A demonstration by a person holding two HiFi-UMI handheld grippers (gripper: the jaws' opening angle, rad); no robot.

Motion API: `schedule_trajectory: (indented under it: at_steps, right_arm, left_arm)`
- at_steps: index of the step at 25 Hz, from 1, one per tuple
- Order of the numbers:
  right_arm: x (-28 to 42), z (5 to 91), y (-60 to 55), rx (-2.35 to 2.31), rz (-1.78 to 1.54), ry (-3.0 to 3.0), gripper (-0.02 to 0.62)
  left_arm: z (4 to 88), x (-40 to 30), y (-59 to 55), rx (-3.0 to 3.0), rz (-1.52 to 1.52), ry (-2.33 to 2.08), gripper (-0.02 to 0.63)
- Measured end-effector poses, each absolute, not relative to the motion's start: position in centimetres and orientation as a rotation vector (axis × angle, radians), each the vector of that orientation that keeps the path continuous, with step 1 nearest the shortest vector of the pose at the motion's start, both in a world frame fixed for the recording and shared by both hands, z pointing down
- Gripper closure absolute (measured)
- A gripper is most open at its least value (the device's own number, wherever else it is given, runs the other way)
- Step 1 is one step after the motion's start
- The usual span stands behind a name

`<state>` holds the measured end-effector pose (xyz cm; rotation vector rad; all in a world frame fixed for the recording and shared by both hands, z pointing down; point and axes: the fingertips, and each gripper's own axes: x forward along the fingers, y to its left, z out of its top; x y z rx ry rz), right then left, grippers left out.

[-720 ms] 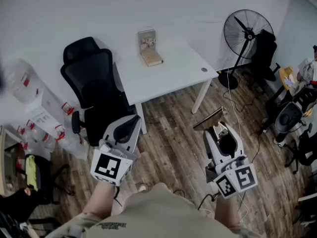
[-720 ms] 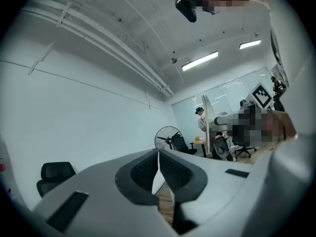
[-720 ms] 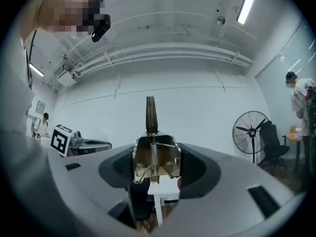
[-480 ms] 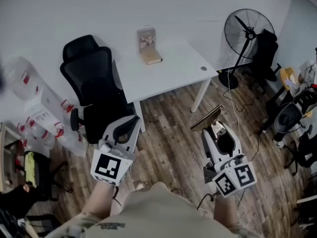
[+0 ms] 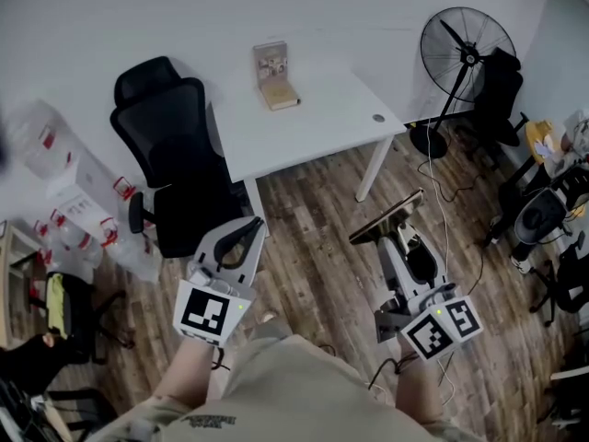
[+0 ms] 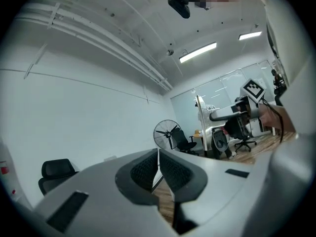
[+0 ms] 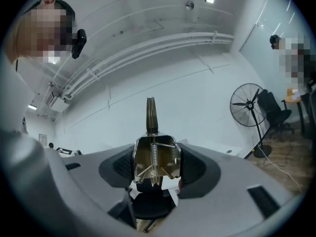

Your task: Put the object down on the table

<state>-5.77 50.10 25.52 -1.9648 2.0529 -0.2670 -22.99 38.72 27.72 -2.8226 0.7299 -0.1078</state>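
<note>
Right claw (image 7: pixel 157 168) is clamped on a metal spring clip (image 7: pixel 151 113). It's holding the clip up in the air over the wood floor (image 5: pixel 322 247), well apart from the white table (image 5: pixel 313 122). Left claw (image 6: pixel 159 168) is closed tight with nothing in it.

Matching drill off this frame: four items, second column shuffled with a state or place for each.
1. left gripper
2. right gripper
3. fan
4. office chair

A. at the left side of the white table
B. shut on a metal clamp
C. shut, nothing held
D. on the floor, right of the table

Pairs: 1-C, 2-B, 3-D, 4-A
</note>
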Motion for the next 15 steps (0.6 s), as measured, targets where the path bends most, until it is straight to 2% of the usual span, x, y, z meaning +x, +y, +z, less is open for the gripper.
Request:
schedule_trajectory:
  at_steps: [15]
  right_arm:
    - [-0.9, 28.5, 43.5, -1.935, -0.381, 1.978, 0.357]
  left_arm:
    - [29.2, -18.0, 32.8, -2.838, -0.111, 0.668, 0.578]
